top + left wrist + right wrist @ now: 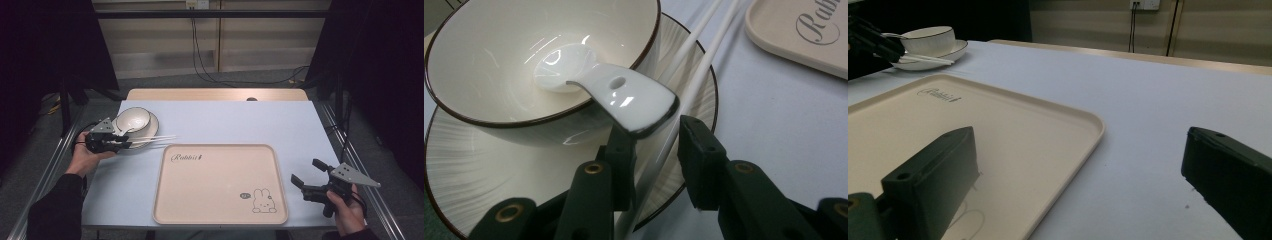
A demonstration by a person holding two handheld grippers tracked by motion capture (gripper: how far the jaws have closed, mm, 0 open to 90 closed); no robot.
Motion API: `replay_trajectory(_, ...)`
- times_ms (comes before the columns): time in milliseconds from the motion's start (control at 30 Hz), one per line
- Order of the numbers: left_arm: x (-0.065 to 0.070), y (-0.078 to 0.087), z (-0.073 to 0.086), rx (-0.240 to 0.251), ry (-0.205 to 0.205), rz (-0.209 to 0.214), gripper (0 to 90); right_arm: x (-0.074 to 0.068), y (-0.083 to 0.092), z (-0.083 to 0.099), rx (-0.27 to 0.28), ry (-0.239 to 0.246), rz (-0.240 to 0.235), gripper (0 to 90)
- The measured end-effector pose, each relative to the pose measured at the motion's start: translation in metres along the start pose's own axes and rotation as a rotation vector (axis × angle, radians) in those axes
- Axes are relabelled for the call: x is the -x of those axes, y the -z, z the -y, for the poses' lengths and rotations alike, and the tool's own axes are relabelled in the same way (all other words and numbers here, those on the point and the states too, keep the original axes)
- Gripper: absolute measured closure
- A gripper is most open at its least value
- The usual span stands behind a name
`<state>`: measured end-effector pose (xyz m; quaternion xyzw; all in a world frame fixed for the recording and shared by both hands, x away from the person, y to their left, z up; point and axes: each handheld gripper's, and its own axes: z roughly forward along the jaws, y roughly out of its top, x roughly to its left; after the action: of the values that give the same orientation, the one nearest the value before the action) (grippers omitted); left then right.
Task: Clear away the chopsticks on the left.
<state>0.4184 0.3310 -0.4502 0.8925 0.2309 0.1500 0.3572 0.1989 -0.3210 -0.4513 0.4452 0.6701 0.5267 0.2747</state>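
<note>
At far left, a bowl [499, 65] sits on a plate [484, 170], holding a white spoon [609, 87]. The left gripper [654, 145] has its jaws around the chopsticks [696, 65] lying across the plate (contact unclear). The right gripper [309, 176], near right, gapes beside the tray [220, 215].

Dim room, dark edges; overhead glare on the glossy bowl [524, 55]; near jaws blurred.

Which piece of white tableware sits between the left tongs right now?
The chopsticks: the pair runs between the left tongs, lying across the plate; the spoon rests in the bowl.
</note>
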Motion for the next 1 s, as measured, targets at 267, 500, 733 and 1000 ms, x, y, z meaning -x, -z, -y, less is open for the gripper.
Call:
replay_trajectory(267,0.0,-0.002,-0.004,-0.021,0.006,0.03,75.1,-0.002,-0.001,0.0,-0.003,0.002,-0.01,1.1)
replay_trajectory(500,0.0,-0.002,-0.009,-0.032,0.014,0.095,80.6,-0.001,-0.001,0.0,-0.006,0.0,-0.004,1.1)
replay_trajectory(733,-0.003,-0.003,-0.014,-0.061,0.02,0.136,84.0,-0.001,-0.001,0.0,-0.002,-0.016,0.002,1.1)
replay_trajectory(1000,-0.005,-0.009,-0.018,-0.077,0.017,0.145,83.8,-0.001,-0.002,0.0,-0.005,-0.023,0.003,1.2)
